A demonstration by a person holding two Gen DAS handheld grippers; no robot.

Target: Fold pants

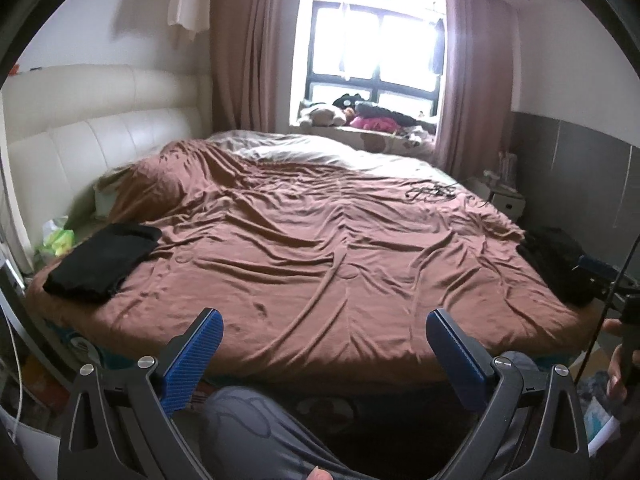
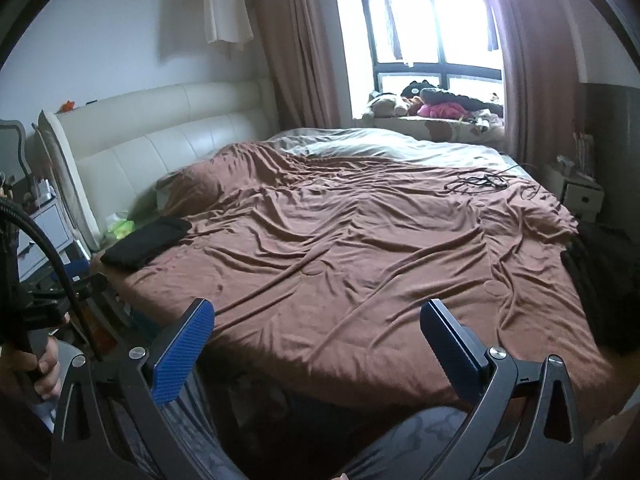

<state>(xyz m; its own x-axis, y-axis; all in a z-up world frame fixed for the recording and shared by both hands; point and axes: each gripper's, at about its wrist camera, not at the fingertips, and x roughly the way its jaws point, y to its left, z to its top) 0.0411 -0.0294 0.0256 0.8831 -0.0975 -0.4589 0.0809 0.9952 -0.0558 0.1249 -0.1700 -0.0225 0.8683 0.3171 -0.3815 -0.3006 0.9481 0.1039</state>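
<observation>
A folded black garment [image 1: 105, 261] lies flat near the left edge of the brown bed cover [image 1: 320, 248]; it also shows in the right wrist view [image 2: 149, 247]. A second dark heap of pants [image 1: 554, 264] sits at the bed's right edge, also in the right wrist view [image 2: 604, 280]. My left gripper [image 1: 324, 320] is open and empty, held above the near edge of the bed. My right gripper [image 2: 316, 312] is open and empty, also over the near edge, well short of both garments.
A white padded headboard [image 1: 80, 140] stands at the left. A tangle of black cable [image 2: 476, 182] lies on the far right of the bed. Stuffed toys [image 1: 360, 116] fill the window sill. A nightstand [image 2: 580, 196] is at the far right. The person's grey-clad legs [image 1: 256, 432] are below.
</observation>
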